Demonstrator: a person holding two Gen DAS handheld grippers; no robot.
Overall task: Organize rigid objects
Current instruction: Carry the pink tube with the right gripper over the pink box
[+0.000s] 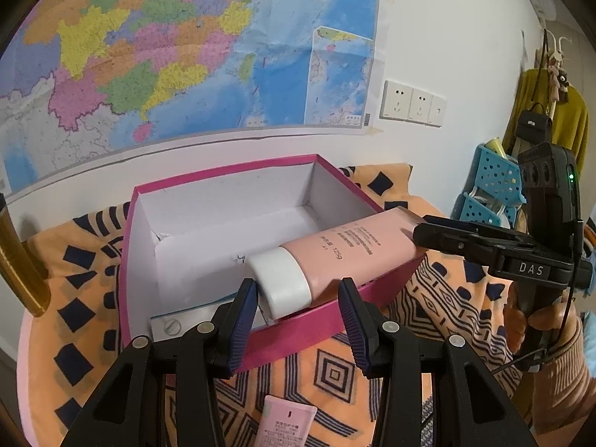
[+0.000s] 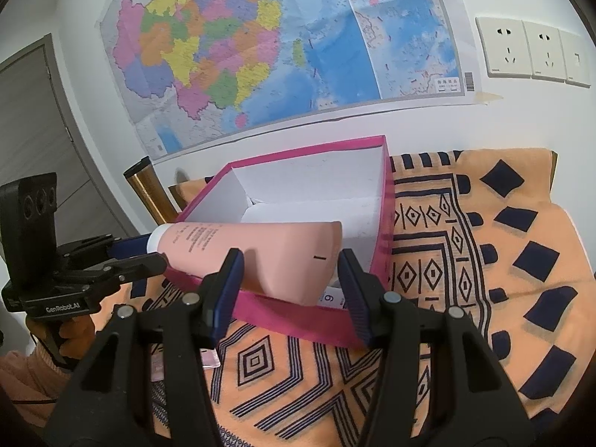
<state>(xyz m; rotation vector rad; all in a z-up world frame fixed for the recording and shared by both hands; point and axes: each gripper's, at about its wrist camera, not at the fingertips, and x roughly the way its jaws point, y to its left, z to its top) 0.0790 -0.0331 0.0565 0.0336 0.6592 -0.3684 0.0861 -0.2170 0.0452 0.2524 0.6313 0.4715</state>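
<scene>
A pink tube [image 1: 354,249] with a white cap [image 1: 281,283] slants across the near right corner of an open magenta box [image 1: 223,186] lined in white. My right gripper [image 2: 290,260] is shut on the tube's flat crimped end [image 2: 298,260]; in the left wrist view the right gripper [image 1: 419,229] comes in from the right. My left gripper [image 1: 298,290] stands open with the cap between its fingertips. The cap touches the left pad, and a gap shows at the right pad. In the right wrist view the left gripper [image 2: 152,251] is at the cap end.
The box sits on an orange patterned cloth [image 2: 484,260]. A second pink tube [image 1: 287,424] lies on the cloth near my left gripper. A gold cylinder [image 2: 149,193] stands left of the box, a blue basket [image 1: 495,182] at the right. A map covers the wall.
</scene>
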